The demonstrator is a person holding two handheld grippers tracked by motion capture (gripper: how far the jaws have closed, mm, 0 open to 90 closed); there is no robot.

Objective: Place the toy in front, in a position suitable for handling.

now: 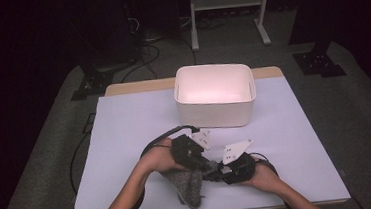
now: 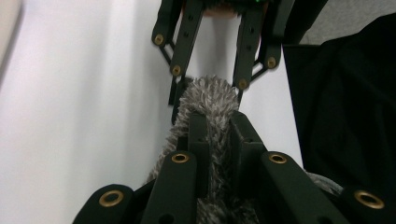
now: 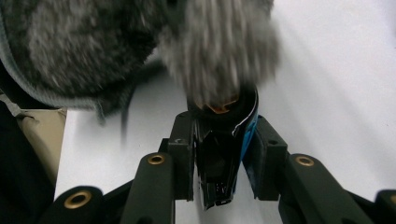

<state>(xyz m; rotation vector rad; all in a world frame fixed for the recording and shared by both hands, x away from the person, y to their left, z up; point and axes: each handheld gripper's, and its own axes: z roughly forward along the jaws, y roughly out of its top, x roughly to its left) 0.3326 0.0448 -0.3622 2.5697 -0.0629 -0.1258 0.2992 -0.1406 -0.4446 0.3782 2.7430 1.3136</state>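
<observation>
High view: I've got both grippers near the table's [image 1: 124, 119] front edge, left gripper [image 1: 193, 156] clamped on the fuzzy grey sock [image 1: 189, 185], right gripper [image 1: 224, 168] pinching a glossy black piece [image 3: 219, 168]; white bin [image 1: 216, 113] well apart.

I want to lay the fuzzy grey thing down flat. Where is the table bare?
The table is bare on its left half, between the white bin and the left edge, and on the right beyond the right gripper. It is crowded at the near middle, where the left gripper and the right gripper meet over the grey fuzzy cloth.
</observation>
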